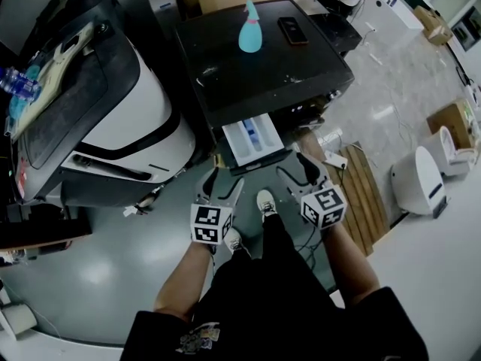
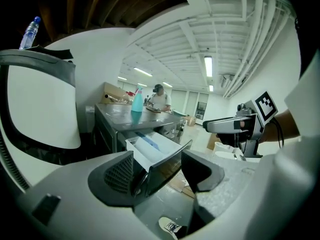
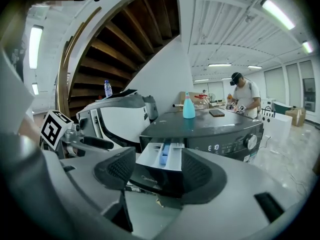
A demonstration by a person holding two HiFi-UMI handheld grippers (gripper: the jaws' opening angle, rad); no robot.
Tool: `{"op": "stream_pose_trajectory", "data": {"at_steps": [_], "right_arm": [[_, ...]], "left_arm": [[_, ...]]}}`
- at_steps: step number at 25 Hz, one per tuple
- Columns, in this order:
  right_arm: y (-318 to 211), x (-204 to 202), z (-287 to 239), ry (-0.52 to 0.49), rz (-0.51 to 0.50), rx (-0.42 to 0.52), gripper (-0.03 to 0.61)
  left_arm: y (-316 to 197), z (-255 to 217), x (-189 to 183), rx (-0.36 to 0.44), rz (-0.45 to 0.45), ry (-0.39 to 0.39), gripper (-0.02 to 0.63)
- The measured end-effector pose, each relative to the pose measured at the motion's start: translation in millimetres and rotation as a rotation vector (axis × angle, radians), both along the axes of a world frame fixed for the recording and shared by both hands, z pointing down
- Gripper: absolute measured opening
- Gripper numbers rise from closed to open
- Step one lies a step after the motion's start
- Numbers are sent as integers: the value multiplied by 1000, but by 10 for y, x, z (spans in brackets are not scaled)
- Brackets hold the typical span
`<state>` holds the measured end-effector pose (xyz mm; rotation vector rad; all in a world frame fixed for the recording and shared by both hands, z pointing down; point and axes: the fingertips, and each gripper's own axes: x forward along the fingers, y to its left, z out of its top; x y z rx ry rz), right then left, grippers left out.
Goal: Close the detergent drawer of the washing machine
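The dark washing machine point(image 1: 263, 59) stands ahead, and its white detergent drawer point(image 1: 254, 143) is pulled out toward me. My left gripper point(image 1: 225, 180) hangs open just in front of the drawer's left corner. To the right of the drawer front, my right gripper point(image 1: 294, 168) is also open. In the left gripper view the drawer point(image 2: 150, 149) shows between the open jaws of the left gripper point(image 2: 157, 171), a short way off. In the right gripper view the drawer's dark front point(image 3: 157, 176) fills the gap of the right gripper point(image 3: 157, 180), not clamped.
A white and black appliance point(image 1: 120, 119) stands close on the left. On the washer top sit a teal bottle point(image 1: 250, 27) and a phone point(image 1: 292, 30). A wooden pallet point(image 1: 361, 194) and a white round machine point(image 1: 421, 179) lie right. A person point(image 3: 242, 94) stands behind.
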<state>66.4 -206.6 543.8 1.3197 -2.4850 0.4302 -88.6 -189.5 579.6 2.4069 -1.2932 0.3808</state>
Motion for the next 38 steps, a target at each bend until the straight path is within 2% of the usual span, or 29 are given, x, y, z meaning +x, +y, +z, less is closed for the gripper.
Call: {"op": "stream_pose_trajectory", "data": {"at_steps": [7,18,22,26,32,38], "right_arm": [[-119,195,489,29,1,-101,284],[-311,345,926,25,2,-208,258],[-388,321,1017,27,-15,-222,250],[-429,278,1076,28,-35,-236,218],[-425,234,1091,5,-63,-260,181],[-442,233,1080,4,-65,-260,175]], "left_arm": [[-55,361,114,-87,-7,6,281],[-193,646,182,-156,-39,2,279],[-237,719,197,-172,-47,-6,275],[-259,775,171,-192,-61,-24,213],[-256,780,206,-207,-60,-25,176],[-266,786,211,-212,-71,-23,176]]}}
